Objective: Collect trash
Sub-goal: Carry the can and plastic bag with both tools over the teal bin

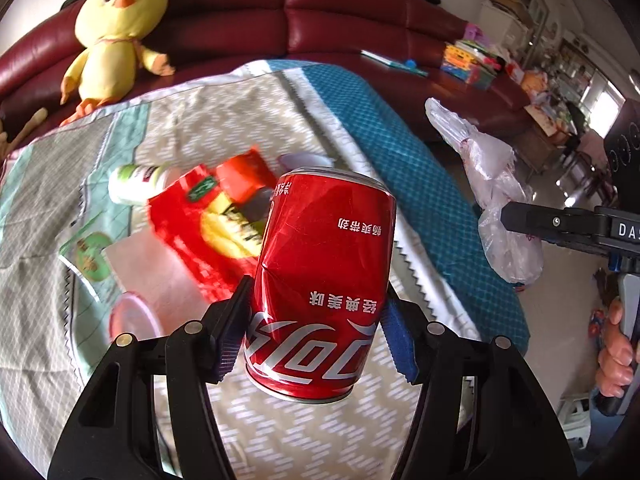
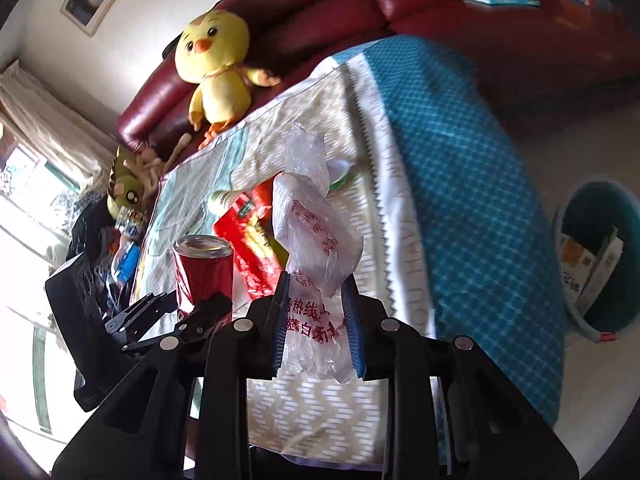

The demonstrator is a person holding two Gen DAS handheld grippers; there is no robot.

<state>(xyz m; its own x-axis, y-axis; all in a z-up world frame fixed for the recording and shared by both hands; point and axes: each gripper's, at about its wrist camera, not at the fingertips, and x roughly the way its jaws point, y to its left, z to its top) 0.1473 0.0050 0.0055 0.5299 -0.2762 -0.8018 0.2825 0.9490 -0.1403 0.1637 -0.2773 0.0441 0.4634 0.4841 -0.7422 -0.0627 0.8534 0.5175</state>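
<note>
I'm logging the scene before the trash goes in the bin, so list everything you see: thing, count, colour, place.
cola can: 1, red, dented, clamped in the left gripper
plastic bag: 1, clear with red print, crumpled, clamped in the right gripper
snack wrapper: 1, red and yellow, on the cloth
small bottle: 1, white and green, lying beyond the wrapper
tablecloth: 1, beige zigzag with teal border
bin: 1, teal, on the floor, packaging inside
chick plush: 1, yellow, on the sofa
sofa: 1, dark red leather
person's hand: 1, on the right gripper's handle
</note>
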